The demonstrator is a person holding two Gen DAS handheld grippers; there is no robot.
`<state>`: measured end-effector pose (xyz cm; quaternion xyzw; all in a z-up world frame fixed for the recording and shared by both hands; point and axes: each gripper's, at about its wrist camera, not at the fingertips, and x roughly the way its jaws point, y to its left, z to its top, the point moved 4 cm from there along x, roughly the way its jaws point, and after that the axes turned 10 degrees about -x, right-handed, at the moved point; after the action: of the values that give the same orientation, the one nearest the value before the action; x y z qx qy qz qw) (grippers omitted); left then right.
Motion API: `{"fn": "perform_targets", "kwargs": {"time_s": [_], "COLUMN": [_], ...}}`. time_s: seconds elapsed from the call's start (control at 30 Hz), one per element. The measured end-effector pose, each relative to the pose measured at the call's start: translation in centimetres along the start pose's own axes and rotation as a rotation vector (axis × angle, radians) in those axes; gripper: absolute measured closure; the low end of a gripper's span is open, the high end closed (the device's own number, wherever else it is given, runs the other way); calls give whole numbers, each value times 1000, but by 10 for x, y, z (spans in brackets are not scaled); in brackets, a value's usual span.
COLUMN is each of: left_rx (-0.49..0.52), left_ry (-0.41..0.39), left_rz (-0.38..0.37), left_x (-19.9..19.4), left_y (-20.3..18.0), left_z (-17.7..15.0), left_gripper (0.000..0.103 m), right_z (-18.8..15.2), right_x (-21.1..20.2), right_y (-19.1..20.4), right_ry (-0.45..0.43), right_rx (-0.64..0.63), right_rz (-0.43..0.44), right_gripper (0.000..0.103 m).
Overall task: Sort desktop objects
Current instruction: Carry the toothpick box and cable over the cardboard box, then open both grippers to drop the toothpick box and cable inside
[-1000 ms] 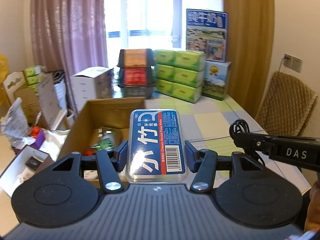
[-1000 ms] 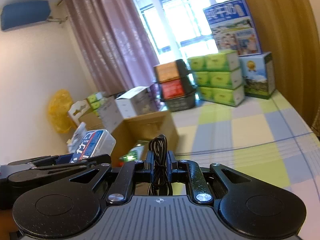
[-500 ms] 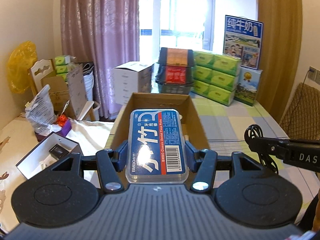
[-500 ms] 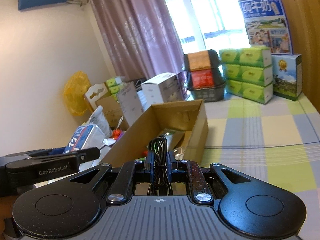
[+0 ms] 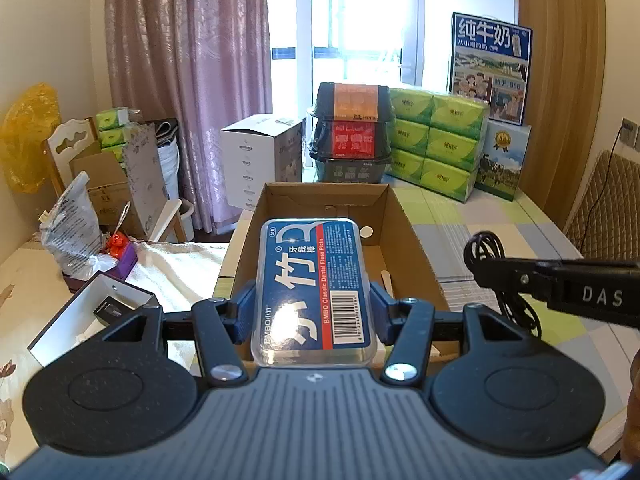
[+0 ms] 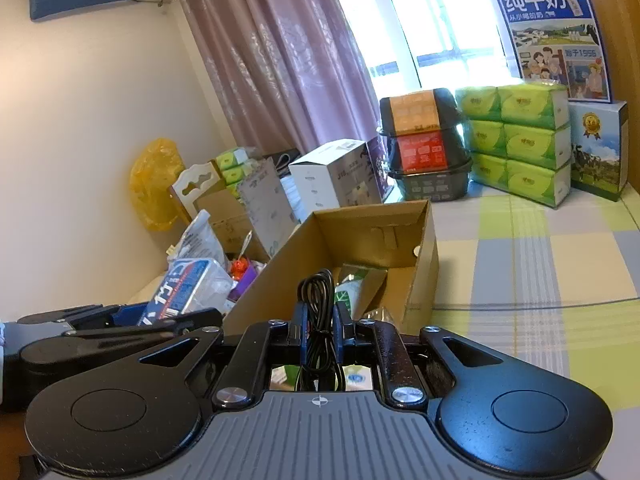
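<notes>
We carry two items toward the cardboard box [image 5: 324,216], our landmark throughout. The left gripper [image 5: 314,312] has its jaws clamped on the long sides of the floss pick case [image 5: 316,288], which it holds in the air above the near end of the box. The right gripper [image 6: 320,330] has its jaws pinched on a coiled black cable [image 6: 318,300], which hangs near the box's right wall.

Handling, as we judge it:
- The case is rigid, clear plastic and probably light. Its smooth sides may slip, so we grip it at mid-length across the narrow width.
- The cable is soft and springy. The loops may fan out on release, so we hold the bundle at its waist.

Surroundings:
- A green packet [image 6: 352,288] already lies inside the box, leaving free floor at the far end.
- Beyond the box stand stacked black containers [image 5: 352,132] and green tissue packs [image 5: 438,140] on the chequered surface [image 6: 540,248].
- Left of the box sits an open white box [image 5: 76,316].

The box walls are the only obstruction. The two grippers work close together, so we judge contact between them the main risk.
</notes>
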<state>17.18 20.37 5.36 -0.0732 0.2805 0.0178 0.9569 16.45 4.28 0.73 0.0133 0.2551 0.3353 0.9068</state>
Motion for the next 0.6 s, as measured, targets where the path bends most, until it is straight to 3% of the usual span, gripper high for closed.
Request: {"fn": "perform_targets", "kwargs": {"time_s": [0.6], "left_rx": [37], "left_ry": [73], "left_rz": [-23], "left_x": [62], "left_y": [16], "left_z": [15], "left_gripper": [51], "right_z": [13], "right_x": [67], "right_y": [-18], "right_ry": [25], "right_rx": [29], "right_rz": [-1], "right_gripper": [94]}}
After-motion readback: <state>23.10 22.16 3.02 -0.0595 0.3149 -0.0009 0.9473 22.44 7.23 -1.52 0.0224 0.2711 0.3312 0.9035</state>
